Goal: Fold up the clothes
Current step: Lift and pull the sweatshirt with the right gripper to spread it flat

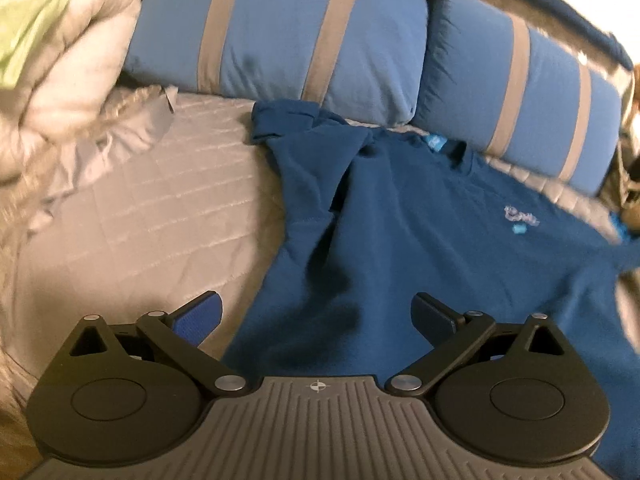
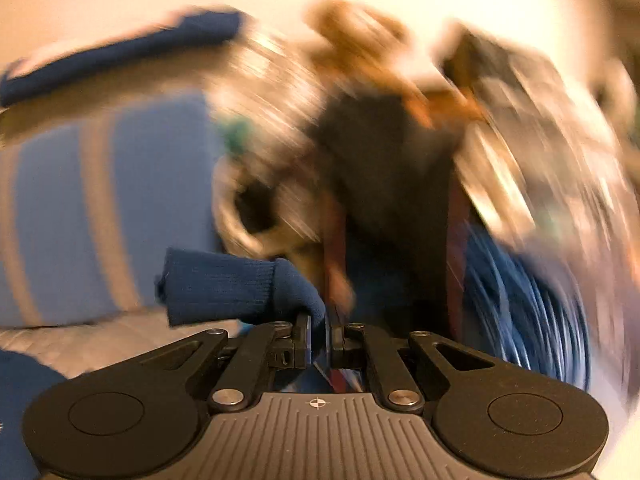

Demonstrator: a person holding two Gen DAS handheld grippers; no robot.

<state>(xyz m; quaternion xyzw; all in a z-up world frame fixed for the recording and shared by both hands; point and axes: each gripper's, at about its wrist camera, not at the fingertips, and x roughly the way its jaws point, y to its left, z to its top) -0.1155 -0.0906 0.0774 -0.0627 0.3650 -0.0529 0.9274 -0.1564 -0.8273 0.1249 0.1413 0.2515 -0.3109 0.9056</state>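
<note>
- The left gripper (image 1: 316,316) hovers with its jaws spread wide and nothing between them; the blue-padded fingers (image 1: 200,320) sit at about 8 and 4 o'clock of the view's centre
- The blue sweatshirt (image 1: 420,248) lies spread on the grey quilted bed cover (image 1: 140,208); its lower body runs straight under the gap between the left jaws, reaching up toward 1 o'clock
- One sleeve (image 1: 304,168) lies folded along the body's edge at 11 o'clock, its cuff bunched against the striped blue pillow (image 1: 280,36)
- The neckline with a small light-blue tag (image 1: 434,143) points to 1 o'clock, just beside a second striped pillow (image 1: 516,92); a pale chest print (image 1: 520,216) shows at 3 o'clock
- The cloth looks soft and lightly creased, with a dark fold line down the middle
- A rumpled pale duvet (image 1: 60,92) is heaped at 10 o'clock
- The right gripper (image 2: 320,336) has its jaws drawn narrow, pinching the ribbed cuff (image 2: 240,284) of the other sleeve; the cuff sticks out toward 9 o'clock from the pinch
- The right wrist view is heavily motion-blurred, so the background beyond the cuff cannot be made out
</note>
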